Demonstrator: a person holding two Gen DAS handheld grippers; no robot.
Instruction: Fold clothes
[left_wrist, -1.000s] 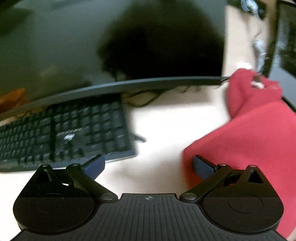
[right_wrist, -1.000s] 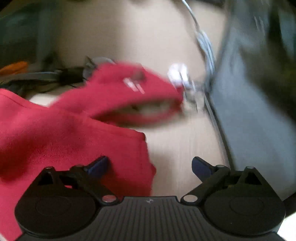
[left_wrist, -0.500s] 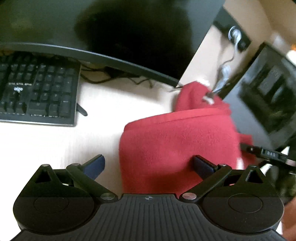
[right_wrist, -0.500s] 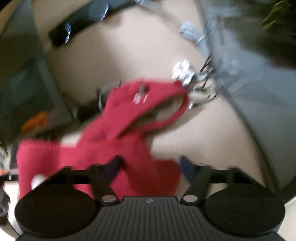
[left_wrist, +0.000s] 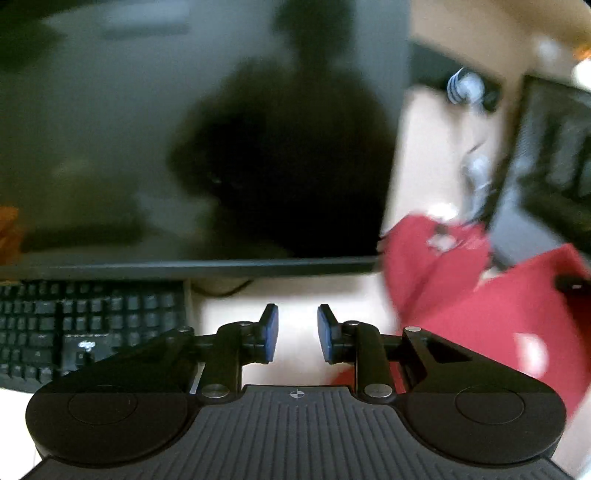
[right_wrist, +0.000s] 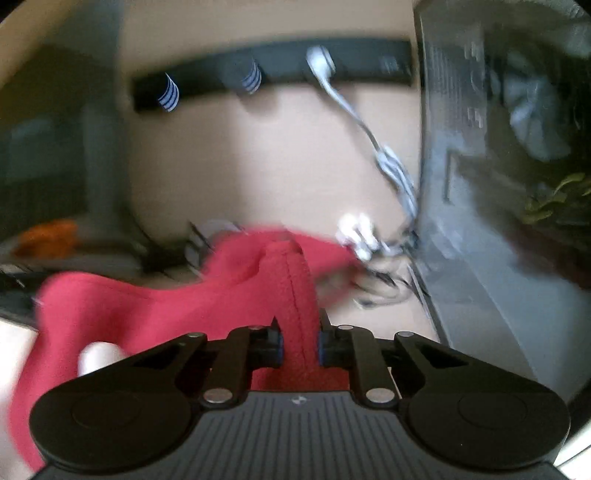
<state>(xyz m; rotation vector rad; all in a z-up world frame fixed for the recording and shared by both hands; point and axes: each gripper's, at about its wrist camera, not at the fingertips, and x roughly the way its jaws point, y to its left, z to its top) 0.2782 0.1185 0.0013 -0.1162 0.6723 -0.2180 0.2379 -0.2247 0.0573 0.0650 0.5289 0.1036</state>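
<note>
A red fleece garment (right_wrist: 147, 306) lies on the pale desk (right_wrist: 229, 158). My right gripper (right_wrist: 298, 341) is shut on a raised fold of the red garment, which stands up between its pads. In the left wrist view the garment (left_wrist: 487, 306) lies to the right. My left gripper (left_wrist: 295, 334) is nearly closed, with a narrow gap between its blue pads, and holds nothing; it hovers over bare desk, left of the garment.
A large dark monitor (left_wrist: 184, 129) and a black keyboard (left_wrist: 74, 332) are ahead and left of my left gripper. A grey computer case (right_wrist: 498, 184) stands on the right. A black power strip (right_wrist: 273, 74) and white cables (right_wrist: 391, 166) lie behind the garment.
Both grippers have closed from wide open. The right one has taken hold of a fold of the red garment. The left one has swung off the garment toward the monitor.
</note>
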